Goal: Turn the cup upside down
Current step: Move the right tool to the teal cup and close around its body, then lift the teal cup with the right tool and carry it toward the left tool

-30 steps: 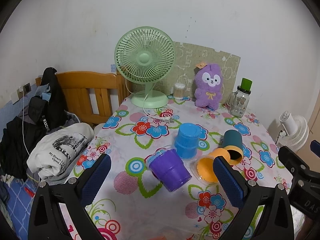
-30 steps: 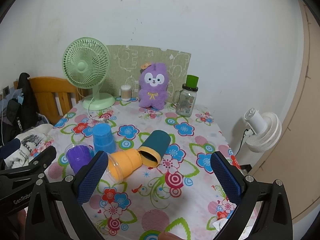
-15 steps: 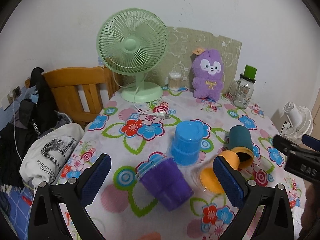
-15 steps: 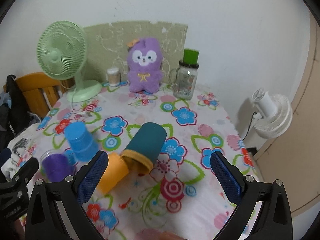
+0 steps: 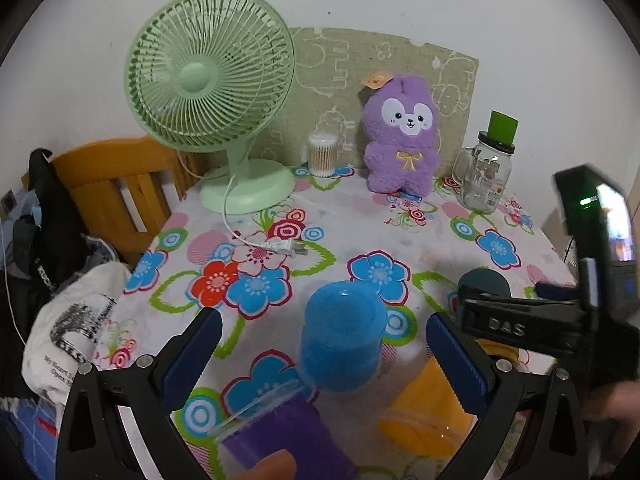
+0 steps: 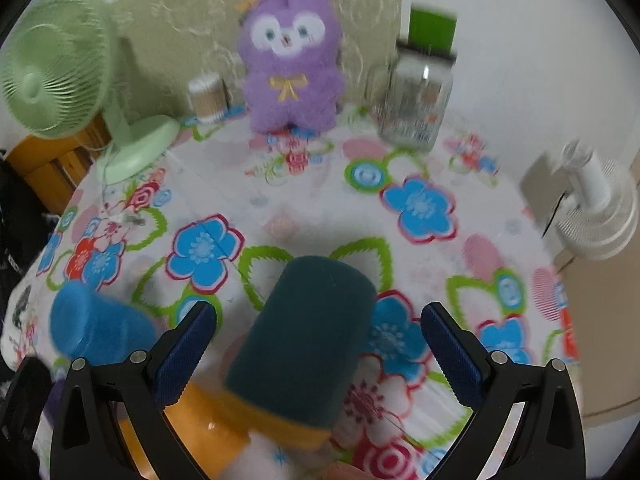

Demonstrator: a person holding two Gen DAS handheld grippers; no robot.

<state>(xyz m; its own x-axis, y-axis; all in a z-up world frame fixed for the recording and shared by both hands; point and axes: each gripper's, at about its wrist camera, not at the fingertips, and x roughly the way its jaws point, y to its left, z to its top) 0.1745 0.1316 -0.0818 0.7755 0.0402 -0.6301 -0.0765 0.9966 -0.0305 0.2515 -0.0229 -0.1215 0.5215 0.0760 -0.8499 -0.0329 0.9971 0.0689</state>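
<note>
A blue cup [image 5: 342,338] stands upside down on the floral tablecloth [image 5: 360,224], between the jaws of my open left gripper [image 5: 324,350]. A purple cup [image 5: 288,436] lies on its side just below it. An orange cup [image 5: 430,416] lies on its side by my right finger. A dark teal cup [image 6: 304,338] with an orange rim lies on its side between the jaws of my open right gripper [image 6: 320,338], touching neither. The blue cup [image 6: 96,326] and orange cup [image 6: 200,428] also show in the right wrist view. The right gripper body [image 5: 560,320] shows in the left wrist view.
At the table's back stand a green fan [image 5: 212,92] with its cord and plug [image 5: 280,245], a cotton swab jar [image 5: 322,154], a purple plush [image 5: 402,136] and a glass jar with green lid [image 5: 486,172]. A wooden chair [image 5: 116,184] with clothes is left; a white fan [image 6: 596,208] right.
Both grippers have moved forward and down over the table. The blue cup now sits between the left jaws and the teal cup between the right jaws. Both stay open.
</note>
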